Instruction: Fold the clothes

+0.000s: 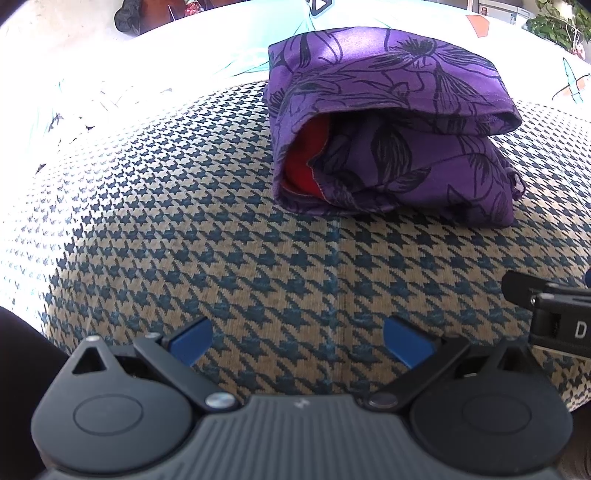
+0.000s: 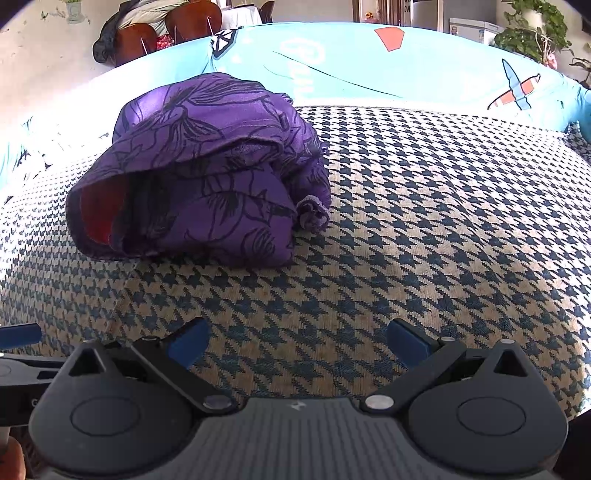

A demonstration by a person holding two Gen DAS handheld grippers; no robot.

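A purple garment with a dark flower print (image 1: 391, 122) lies folded in a thick bundle on the houndstooth cloth (image 1: 221, 240); red lining shows at its open left end. In the right wrist view the same purple bundle (image 2: 207, 173) sits to the upper left. My left gripper (image 1: 299, 341) is open, well short of the bundle, with nothing between its blue pads. My right gripper (image 2: 297, 341) is also open and empty, pulled back from the garment. Part of the right gripper's black body (image 1: 554, 314) shows at the left wrist view's right edge.
The houndstooth cloth (image 2: 424, 221) covers the surface, with a light blue printed sheet (image 2: 406, 70) beyond it. Behind stand wooden chairs (image 2: 166, 26) with draped clothing, and potted plants (image 2: 532, 29) at the far right.
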